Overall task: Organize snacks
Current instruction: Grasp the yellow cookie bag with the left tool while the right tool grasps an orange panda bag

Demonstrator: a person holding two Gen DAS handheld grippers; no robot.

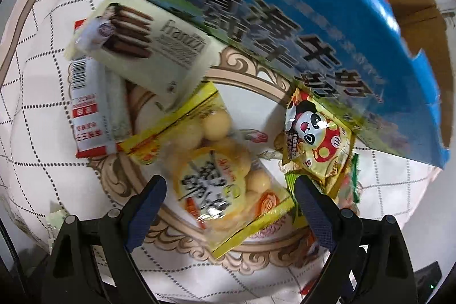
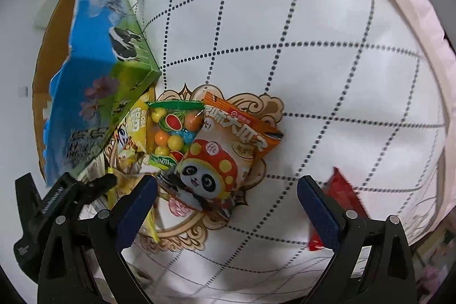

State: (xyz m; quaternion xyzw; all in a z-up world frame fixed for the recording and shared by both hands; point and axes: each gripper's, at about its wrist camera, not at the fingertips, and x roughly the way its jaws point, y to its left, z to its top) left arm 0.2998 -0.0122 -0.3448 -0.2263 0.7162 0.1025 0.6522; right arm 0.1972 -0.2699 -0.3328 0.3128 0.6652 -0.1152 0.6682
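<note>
Snack packets lie on a white quilted cloth [image 1: 37, 81]. In the left wrist view my left gripper [image 1: 229, 191] is open, its fingers on either side of a yellow bag of round snacks [image 1: 216, 161]. A cream wafer pack [image 1: 142, 47] lies beyond it, with a red-and-white bar [image 1: 88, 110] to the left and a yellow panda packet [image 1: 316, 138] to the right. In the right wrist view my right gripper [image 2: 226, 190] is open above an orange panda packet [image 2: 225, 158], a candy bag [image 2: 173, 130] and an orange packet [image 2: 242, 127]. A red packet [image 2: 339, 198] lies behind its right finger.
A blue milk carton box [image 1: 299, 19] with an open brown inside stands at the top of the left wrist view; it also shows at the left of the right wrist view [image 2: 85, 93]. The left gripper's black body [image 2: 57, 204] shows at the lower left there.
</note>
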